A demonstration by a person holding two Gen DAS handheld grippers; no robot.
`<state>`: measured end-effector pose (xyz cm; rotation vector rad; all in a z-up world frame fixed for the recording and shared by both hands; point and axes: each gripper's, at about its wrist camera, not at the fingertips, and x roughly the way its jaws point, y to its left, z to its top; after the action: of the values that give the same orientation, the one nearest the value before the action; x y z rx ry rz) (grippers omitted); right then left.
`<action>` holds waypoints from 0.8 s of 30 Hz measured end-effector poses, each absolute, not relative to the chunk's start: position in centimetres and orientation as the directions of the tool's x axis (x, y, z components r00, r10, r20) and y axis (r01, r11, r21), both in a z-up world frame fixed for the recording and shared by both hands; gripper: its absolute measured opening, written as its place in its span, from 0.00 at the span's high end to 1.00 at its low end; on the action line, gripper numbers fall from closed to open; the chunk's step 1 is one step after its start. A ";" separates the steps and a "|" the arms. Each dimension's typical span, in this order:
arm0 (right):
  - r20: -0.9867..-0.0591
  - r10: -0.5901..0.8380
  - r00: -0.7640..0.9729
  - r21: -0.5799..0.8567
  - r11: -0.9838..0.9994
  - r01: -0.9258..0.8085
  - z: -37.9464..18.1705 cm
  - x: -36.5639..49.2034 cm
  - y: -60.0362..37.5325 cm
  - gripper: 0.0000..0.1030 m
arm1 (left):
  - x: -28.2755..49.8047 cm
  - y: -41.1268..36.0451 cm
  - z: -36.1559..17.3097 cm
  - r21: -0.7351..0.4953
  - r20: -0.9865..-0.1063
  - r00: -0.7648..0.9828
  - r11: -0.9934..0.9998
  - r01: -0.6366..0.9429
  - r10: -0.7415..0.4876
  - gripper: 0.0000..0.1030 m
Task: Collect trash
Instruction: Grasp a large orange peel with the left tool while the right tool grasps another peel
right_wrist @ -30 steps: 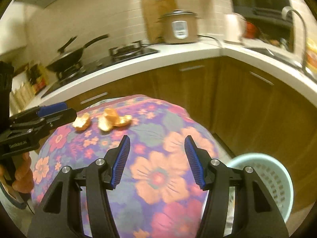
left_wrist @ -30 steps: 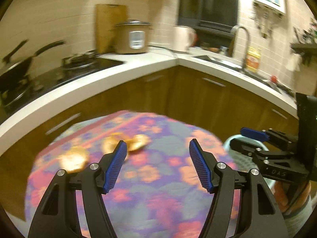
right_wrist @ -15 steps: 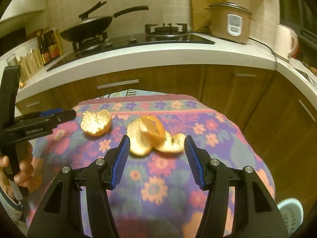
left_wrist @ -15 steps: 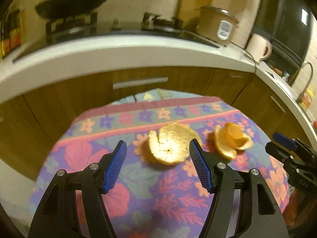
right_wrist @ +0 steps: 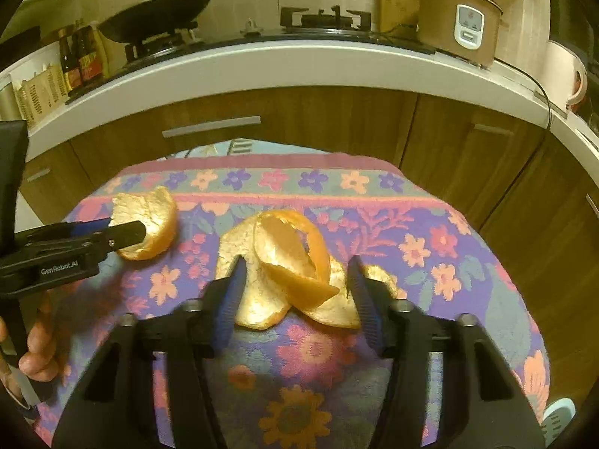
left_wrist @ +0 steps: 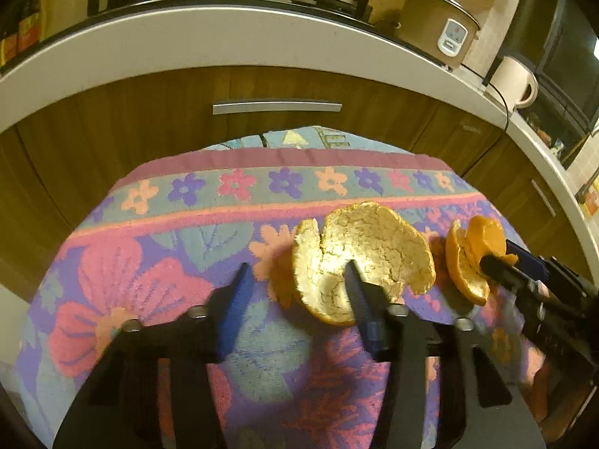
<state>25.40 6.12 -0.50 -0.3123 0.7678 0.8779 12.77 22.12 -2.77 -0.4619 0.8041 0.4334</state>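
Grippers have dropped in: left gripper (left_wrist: 295, 284), jaws wide, now has one finger inside the left peel (left_wrist: 361, 252); right gripper (right_wrist: 295, 280), equally wide, straddles the curled peel (right_wrist: 288, 262) on the cloth (right_wrist: 468, 280). Both grabs look imminent.

A home kitchen: a white countertop (right_wrist: 299, 63) curves above wooden cabinets (right_wrist: 322, 119). On it sit a gas hob (right_wrist: 325, 18), a black frying pan (right_wrist: 164, 22) to the hob's left, and a rice cooker (right_wrist: 458, 24) to its right, with a tiled wall behind.
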 end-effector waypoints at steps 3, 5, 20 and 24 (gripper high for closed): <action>-0.706 0.596 0.382 0.101 0.619 -0.779 -0.3 25.7 5.3 0.81 | 12.8 22.0 -2.9 -0.215 -0.766 0.612 0.819 -0.532 0.196 0.89; -0.680 0.634 0.369 0.150 0.613 -0.776 0.2 25.7 4.2 0.84 | 12.6 22.0 -2.7 -0.234 -0.758 0.625 0.819 -0.524 0.184 0.96; -0.581 0.692 0.429 0.156 0.612 -0.775 4.4 21.4 -2.3 0.89 | 10.4 18.6 0.2 -0.246 -0.724 0.675 0.860 -0.446 0.143 0.98; -0.571 0.679 0.461 0.119 0.624 -0.772 4.7 20.5 -4.3 0.89 | 9.9 16.7 1.4 -0.255 -0.697 0.707 0.882 -0.396 0.116 0.98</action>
<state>20.53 -4.32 4.73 -0.1657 0.6235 0.8974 9.92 16.70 1.41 -0.4077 0.7348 0.2934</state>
